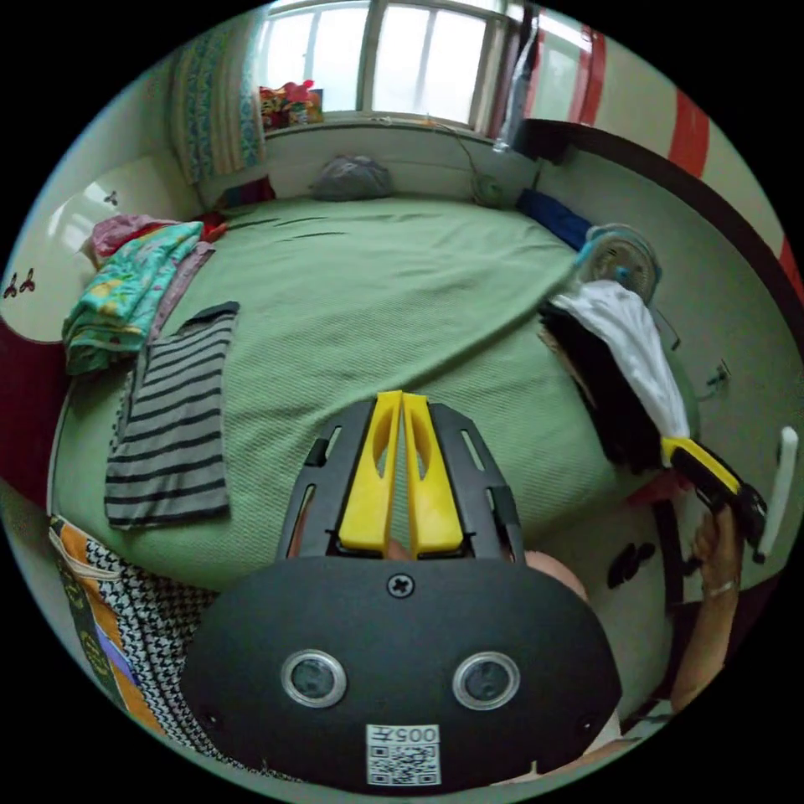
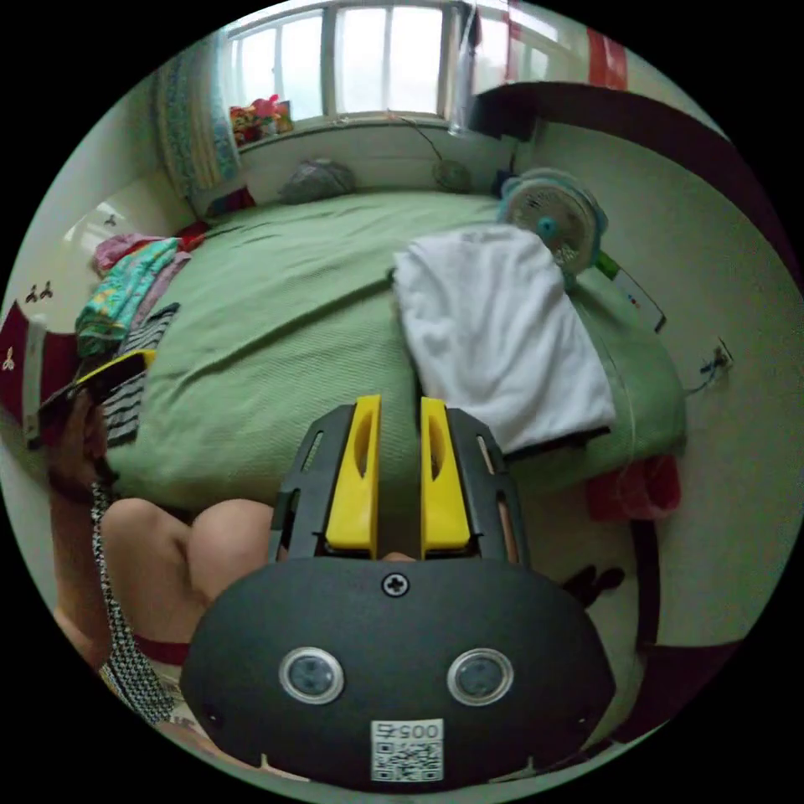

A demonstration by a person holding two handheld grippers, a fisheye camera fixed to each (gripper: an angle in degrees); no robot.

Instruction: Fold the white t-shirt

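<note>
We find the left hand-held gripper (image 1: 400, 469) raised over the near edge of the bed (image 1: 368, 293), its two yellow jaws closed nearly tip to tip with nothing between them. The right hand-held gripper (image 2: 397, 469) hangs over the same near edge, jaws narrowly parted and empty; in the left gripper view it appears by the bed's near right corner, just below the stack, and from that angle we cannot tell whether it touches the cloth.

The white t-shirt (image 2: 502, 335) lies at the bed's right edge near the near corner, already a compact rectangle resting on top of a dark garment (image 1: 603, 394) whose edge shows beneath it. We judge the folding to be done or very close to it; any next move would call only for squaring the edges or parting the shirt from the stack.

Count: two hand-held grippers; one white t-shirt; one striped garment (image 1: 172, 419) laid flat at the left edge; one loose heap of coloured clothes (image 1: 126, 285) beyond it; one small fan (image 2: 554, 216) at the right edge behind the shirt; one grey bundle (image 1: 352, 177) at the far edge under the window.
</note>
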